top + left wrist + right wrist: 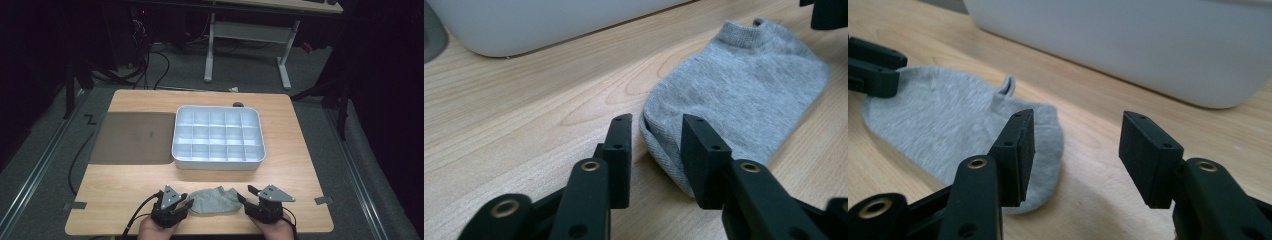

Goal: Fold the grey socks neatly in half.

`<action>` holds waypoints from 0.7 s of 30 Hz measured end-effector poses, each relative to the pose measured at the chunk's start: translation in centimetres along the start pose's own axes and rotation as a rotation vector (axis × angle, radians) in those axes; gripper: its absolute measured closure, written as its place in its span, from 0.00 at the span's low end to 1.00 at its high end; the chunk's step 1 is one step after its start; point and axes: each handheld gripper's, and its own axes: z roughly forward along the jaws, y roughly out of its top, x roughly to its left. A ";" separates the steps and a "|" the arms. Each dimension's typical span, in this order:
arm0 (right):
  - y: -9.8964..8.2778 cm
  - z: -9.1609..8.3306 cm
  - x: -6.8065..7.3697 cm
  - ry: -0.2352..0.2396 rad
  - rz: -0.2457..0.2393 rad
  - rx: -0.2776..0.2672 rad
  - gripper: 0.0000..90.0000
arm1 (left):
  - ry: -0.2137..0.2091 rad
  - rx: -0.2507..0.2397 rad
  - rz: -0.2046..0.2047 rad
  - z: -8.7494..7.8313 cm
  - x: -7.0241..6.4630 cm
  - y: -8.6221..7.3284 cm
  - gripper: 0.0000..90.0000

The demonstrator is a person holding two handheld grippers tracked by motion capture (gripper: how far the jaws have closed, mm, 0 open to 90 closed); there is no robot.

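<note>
1. Both grippers sit at the near edge of the counter [125,197], one at each end of a grey sock [215,201]: the left gripper [176,204] at its left end, the right gripper [256,204] at its right end.
2. Its long axis runs left to right, straight across the gap between the two grippers, so each hand is about equally near its own end.
3. In the left gripper view, the left gripper's [656,134] jaws stand apart, holding nothing, with the sock's [744,90] rounded end lying between and just ahead of them.
4. In the right gripper view, the right gripper's [1075,131] jaws are spread wider, also holding nothing; the sock [948,120] lies ahead and to their left, its edge under the left jaw.
5. The sock is a short ankle type, plain grey knit, lying flat and limp, with a small tab standing up at the cuff.
6. Beyond it sits a white divided tray [218,162], its compartments bare, and a dark mat [132,137] just beside the tray's left side.
</note>
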 end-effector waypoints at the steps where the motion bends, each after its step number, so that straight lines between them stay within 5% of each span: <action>1: 0.0 0.1 0.1 0.001 0.003 0.006 0.55 | -0.005 0.000 -0.001 0.1 0.0 -0.1 0.70; 7: -0.3 0.5 1.0 0.043 0.021 0.052 0.58 | -0.017 0.021 -0.005 0.1 -0.1 -0.3 0.69; 15: -0.6 1.3 1.3 0.065 0.045 0.134 0.57 | -0.029 0.025 -0.012 0.4 0.0 -0.2 0.80; 21: -0.5 1.5 1.8 0.073 0.005 0.145 0.69 | -0.036 0.023 -0.023 0.3 0.2 -0.3 0.87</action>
